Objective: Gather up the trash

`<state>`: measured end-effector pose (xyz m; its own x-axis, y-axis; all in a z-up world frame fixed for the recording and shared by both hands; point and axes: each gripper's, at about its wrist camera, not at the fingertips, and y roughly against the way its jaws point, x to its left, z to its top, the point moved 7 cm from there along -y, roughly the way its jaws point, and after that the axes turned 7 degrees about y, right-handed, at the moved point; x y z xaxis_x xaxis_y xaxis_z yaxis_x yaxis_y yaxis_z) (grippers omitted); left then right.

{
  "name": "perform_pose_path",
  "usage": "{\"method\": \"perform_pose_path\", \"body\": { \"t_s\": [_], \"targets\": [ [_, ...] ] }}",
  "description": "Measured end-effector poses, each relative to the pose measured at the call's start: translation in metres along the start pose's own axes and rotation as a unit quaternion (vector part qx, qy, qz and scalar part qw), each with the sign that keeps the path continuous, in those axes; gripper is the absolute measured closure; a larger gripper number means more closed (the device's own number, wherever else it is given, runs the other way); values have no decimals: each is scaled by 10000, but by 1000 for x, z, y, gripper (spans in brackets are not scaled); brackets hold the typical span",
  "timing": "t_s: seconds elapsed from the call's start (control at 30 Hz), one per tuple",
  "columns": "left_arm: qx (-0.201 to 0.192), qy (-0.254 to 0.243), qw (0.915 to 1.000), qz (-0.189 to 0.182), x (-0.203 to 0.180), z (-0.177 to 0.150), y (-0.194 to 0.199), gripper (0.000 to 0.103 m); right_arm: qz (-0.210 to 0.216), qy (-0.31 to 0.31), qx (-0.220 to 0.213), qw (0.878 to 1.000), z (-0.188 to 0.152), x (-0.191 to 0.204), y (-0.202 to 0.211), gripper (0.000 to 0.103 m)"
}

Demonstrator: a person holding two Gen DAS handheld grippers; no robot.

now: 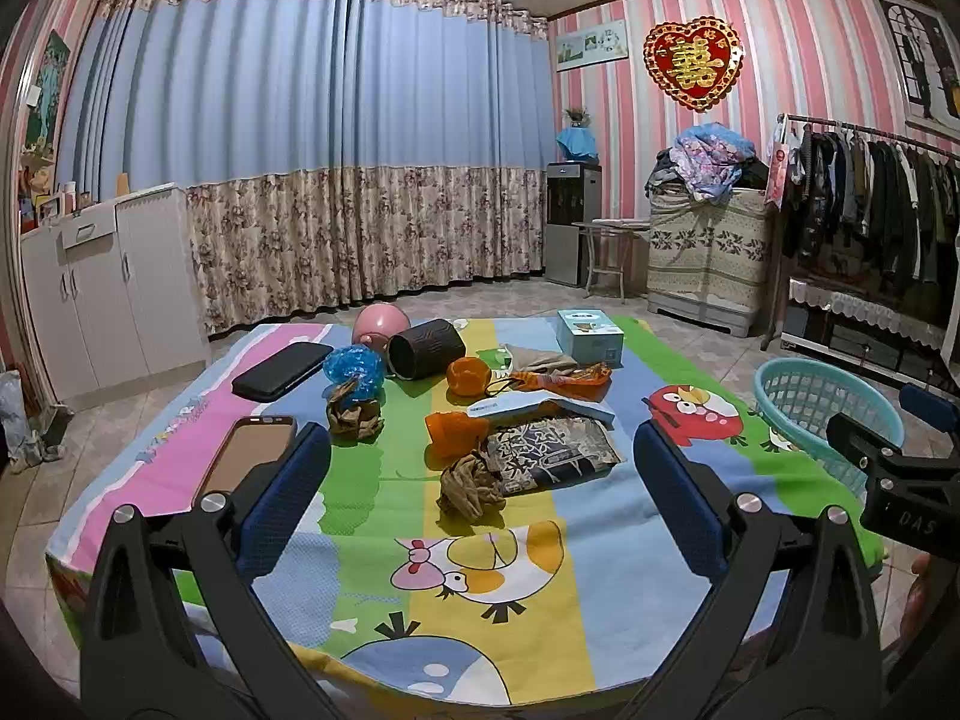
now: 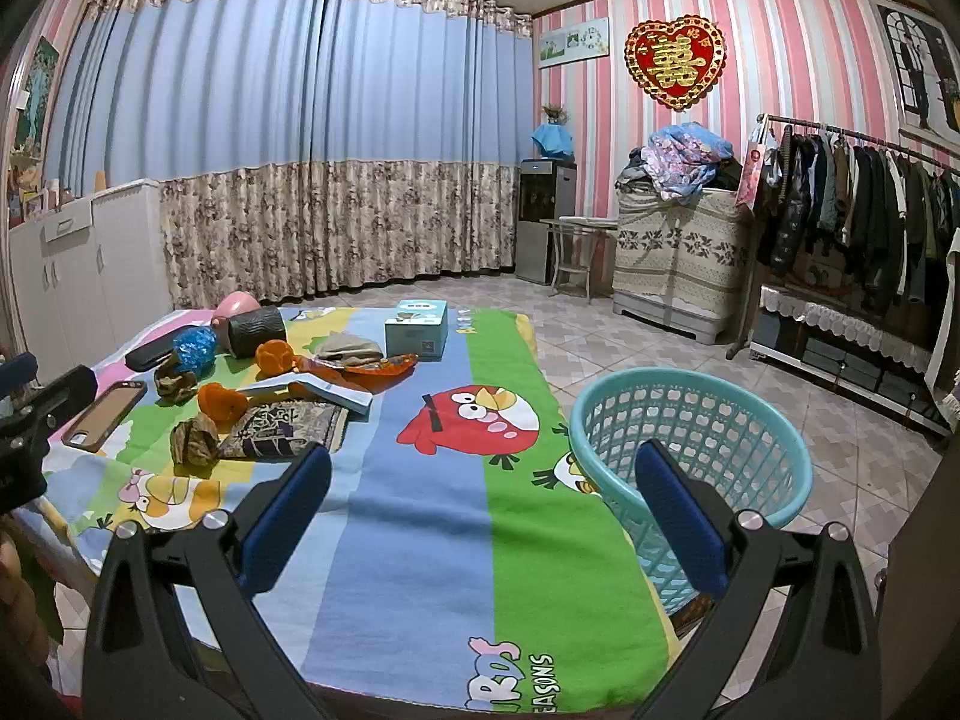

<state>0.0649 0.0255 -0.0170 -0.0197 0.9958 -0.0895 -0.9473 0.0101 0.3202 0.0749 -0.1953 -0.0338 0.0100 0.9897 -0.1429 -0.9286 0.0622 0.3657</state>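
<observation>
A: Several scraps are laid out on the table (image 1: 600, 630), taken from left to right: a brown paper wad (image 1: 354, 411) beside the blue crinkled ball (image 1: 354, 367), an orange wrapper (image 1: 456, 432), and a second brown wad (image 1: 471, 486) nearest the left claw (image 1: 480, 492). All would be judged light, soft and easily crushed, so each is best pinched across its bulging middle. The wrapper looks slick and might slide between the pads.

B: And the claws?

A: The left claw is spread wide with nothing held, aimed at the near wad. The right claw (image 2: 486, 510) is likewise spread wide and empty, above bare cloth, with the basket (image 2: 774, 420) just to its right at the table's edge.

B: What cannot be made out?

A: The basket's floor is hidden behind its rim and one pad, so its contents cannot be told. Whether the flat patterned packet (image 1: 552, 450) and the orange bag (image 1: 564, 384) farther back count as trash is unclear. The basket is cut off behind the other tool in the left view.
</observation>
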Motion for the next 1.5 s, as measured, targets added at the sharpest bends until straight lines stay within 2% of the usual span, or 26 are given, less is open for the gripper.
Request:
{"method": "perform_pose_path", "body": {
  "t_s": [0.37, 0.83, 1.07, 1.23, 1.37, 1.5],
  "targets": [
    [103, 34, 9999, -17, 5, -5, -8, 5, -49, 27, 16, 10000, -4, 2, -3, 4],
    [400, 151, 9991, 59, 19, -14, -37, 5, -39, -197, 66, 9998, -8, -8, -9, 4],
    [546, 103, 9984, 48, 18, -14, -56, 5, -239, -202, -73, 9995, -6, -16, -11, 4],
    [817, 34, 9966, -36, 14, -17, -79, 5, -294, -194, 24, 9994, -7, -20, -18, 4],
    [1035, -17, 9946, 5, 15, -23, -100, 5, -225, -484, 242, 9983, -11, -30, -32, 4],
    [1341, -128, 9907, 195, 22, -34, -122, 5, -141, -588, 490, 9970, -15, -33, -51, 4]
  ]
}}
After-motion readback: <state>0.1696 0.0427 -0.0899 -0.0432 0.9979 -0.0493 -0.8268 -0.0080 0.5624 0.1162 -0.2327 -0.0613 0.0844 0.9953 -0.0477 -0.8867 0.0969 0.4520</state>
